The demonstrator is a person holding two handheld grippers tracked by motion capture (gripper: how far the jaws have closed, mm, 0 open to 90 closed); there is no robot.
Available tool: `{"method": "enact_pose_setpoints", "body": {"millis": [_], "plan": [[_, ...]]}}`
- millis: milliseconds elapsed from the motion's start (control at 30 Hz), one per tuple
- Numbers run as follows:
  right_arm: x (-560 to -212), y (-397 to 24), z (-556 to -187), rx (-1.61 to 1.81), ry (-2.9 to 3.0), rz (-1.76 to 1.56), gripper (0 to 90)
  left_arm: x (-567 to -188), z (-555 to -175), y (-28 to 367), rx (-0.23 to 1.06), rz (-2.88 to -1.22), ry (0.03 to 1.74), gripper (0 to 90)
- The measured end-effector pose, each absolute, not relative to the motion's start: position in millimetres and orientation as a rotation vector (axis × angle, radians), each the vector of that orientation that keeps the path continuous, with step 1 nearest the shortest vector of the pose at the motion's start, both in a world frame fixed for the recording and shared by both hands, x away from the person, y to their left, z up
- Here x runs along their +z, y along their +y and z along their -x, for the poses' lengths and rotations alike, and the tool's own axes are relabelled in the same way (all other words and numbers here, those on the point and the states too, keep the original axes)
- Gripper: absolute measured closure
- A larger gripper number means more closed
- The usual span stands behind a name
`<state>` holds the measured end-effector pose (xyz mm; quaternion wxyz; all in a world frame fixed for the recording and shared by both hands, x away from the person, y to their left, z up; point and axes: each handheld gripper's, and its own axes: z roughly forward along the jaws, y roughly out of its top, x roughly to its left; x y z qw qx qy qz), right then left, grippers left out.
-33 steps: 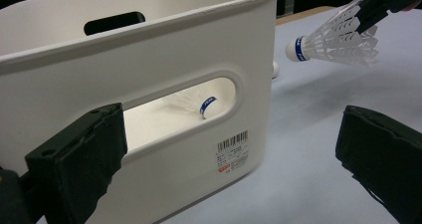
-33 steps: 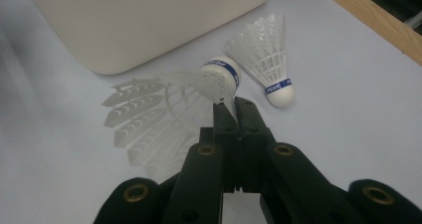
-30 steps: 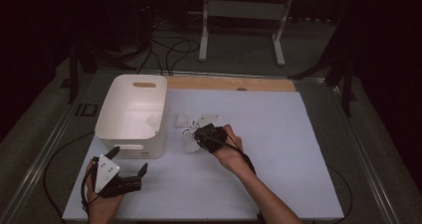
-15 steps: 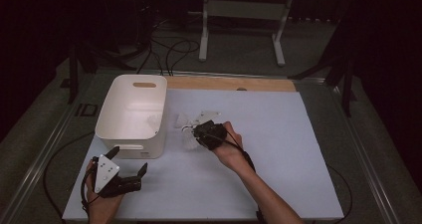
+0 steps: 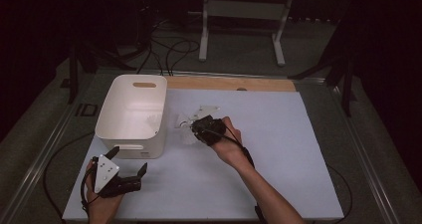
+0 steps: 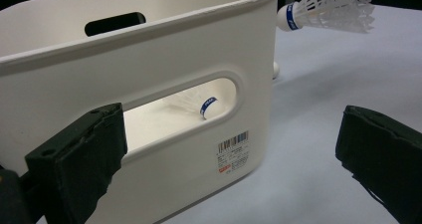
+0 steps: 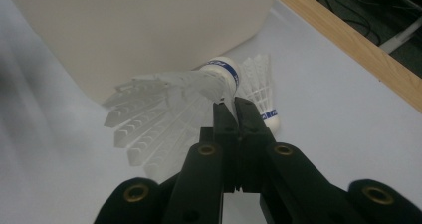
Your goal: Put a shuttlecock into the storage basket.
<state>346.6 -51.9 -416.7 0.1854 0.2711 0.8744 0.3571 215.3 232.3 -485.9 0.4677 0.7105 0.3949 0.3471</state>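
Between right tool point(image 7: 234, 107) tips, shuttlecock point(image 7: 199, 84)

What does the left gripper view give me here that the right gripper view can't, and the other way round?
Left gripper view: the left gripper's open jaws, the bin's handle slot and, through it, a shuttlecock inside.

Right gripper view: the right gripper shut on a shuttlecock near its cork, a second shuttlecock lying behind, and the wooden table edge.

Both: the white bin and the white table surface.
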Motion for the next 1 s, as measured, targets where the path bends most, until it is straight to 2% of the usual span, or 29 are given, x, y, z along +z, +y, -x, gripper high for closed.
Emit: {"method": "enact_pose_setpoints", "body": {"millis": [1000], "plan": [[-387.3, -41.4, -355.5, 1.019, 2.444, -0.736, 89.4, -485.7, -215.2, 232.6, 0.851, -1.747, 0.969, 0.2]]}}
